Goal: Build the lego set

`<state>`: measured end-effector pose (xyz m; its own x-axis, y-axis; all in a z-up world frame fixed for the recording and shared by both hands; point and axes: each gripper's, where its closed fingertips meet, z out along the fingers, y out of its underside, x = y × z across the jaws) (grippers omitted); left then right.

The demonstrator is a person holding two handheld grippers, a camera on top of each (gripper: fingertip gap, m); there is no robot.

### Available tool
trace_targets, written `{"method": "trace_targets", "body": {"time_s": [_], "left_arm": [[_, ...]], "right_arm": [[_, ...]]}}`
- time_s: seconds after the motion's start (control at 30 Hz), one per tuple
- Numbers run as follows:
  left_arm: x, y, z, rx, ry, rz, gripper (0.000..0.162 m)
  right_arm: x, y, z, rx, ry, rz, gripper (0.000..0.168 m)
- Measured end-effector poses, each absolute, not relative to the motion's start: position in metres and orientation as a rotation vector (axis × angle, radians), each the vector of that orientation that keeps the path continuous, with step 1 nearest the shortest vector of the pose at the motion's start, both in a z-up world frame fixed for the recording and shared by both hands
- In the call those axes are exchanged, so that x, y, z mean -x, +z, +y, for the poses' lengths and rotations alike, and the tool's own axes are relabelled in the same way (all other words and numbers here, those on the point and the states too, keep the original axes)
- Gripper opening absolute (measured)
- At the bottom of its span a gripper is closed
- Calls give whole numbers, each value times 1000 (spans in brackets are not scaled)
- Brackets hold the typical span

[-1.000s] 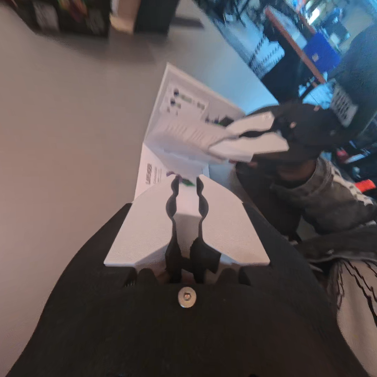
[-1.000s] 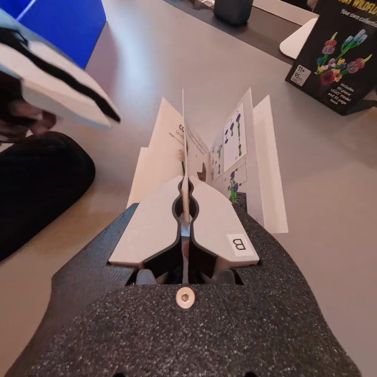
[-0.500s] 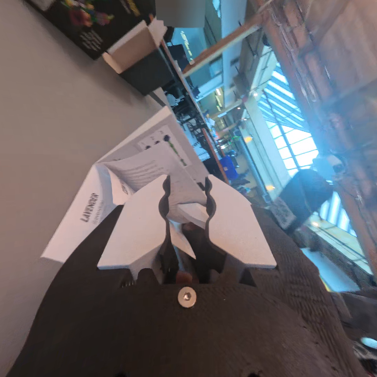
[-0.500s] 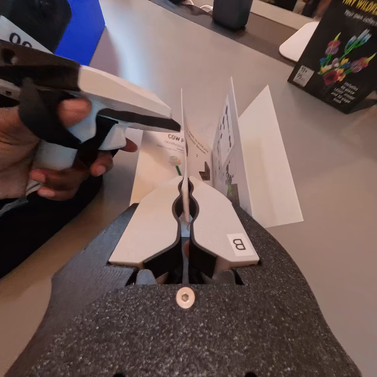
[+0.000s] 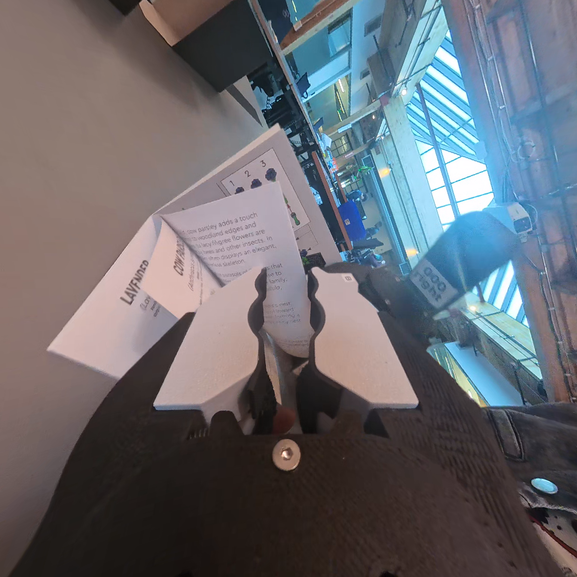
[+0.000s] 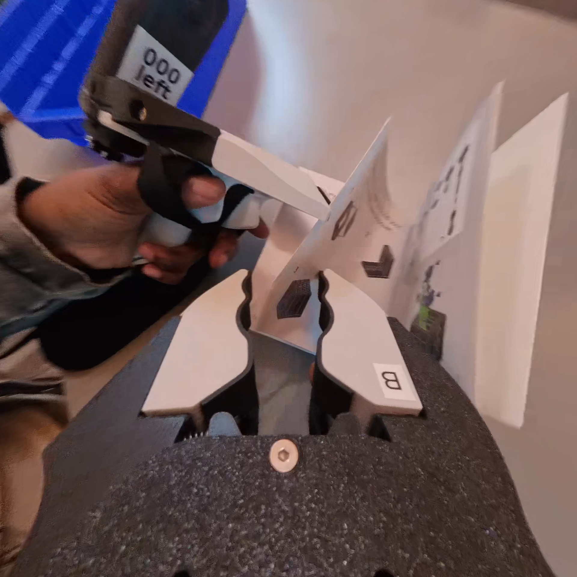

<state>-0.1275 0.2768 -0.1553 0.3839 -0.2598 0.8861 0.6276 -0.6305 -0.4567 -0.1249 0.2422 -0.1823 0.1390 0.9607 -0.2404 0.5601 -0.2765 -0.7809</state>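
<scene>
The white instruction booklet point(image 5: 125, 312) stands open and fanned on the grey table point(image 5: 78, 156). One loose page point(image 5: 237, 237) curls up between the fingers of my left gripper point(image 5: 287, 274), whose jaws stand apart around it. In the right wrist view the same page point(image 6: 352, 199) leans across the gap of my right gripper point(image 6: 282, 276), which is open. There the left gripper point(image 6: 321, 209), held by a hand point(image 6: 93, 212), meets the page's left edge. Further pages point(image 6: 446, 199) and the cover point(image 6: 524, 249) stand to the right. No lego bricks are in view.
A black box point(image 5: 218, 53) with a cardboard piece stands at the table's far edge. A blue crate point(image 6: 46, 62) sits beyond the left gripper. The person's sleeve point(image 5: 530, 437) is at the lower right. The right gripper point(image 5: 343, 274) shows just beyond my left fingers. My right fingertips sit around 4 cm from my left ones.
My right gripper was shut on the upright page and has opened. The page now leans to the right. My left gripper has moved in around the page's edge.
</scene>
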Motion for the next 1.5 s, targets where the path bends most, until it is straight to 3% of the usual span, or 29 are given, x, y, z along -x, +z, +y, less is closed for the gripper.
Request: {"method": "trace_targets", "body": {"time_s": [0.27,0.47,1.2,1.37,1.5], "left_arm": [[123,-156,273,1835,-1395,-283,23],[119,-155,271,1837,-1407,-251,23],[117,-153,269,1827,-1445,-238,21],[117,-155,270,1842,-1428,-234,21],[116,-155,270,1845,-1423,-233,21]], "right_arm": [[118,-172,247,1999,1485,-1412,31],[114,-164,244,2039,1844,-1353,36],[116,-166,251,2080,2035,-1286,18],[116,-163,248,2067,2050,-1298,35],[117,-167,249,2087,1985,-1309,28]]}}
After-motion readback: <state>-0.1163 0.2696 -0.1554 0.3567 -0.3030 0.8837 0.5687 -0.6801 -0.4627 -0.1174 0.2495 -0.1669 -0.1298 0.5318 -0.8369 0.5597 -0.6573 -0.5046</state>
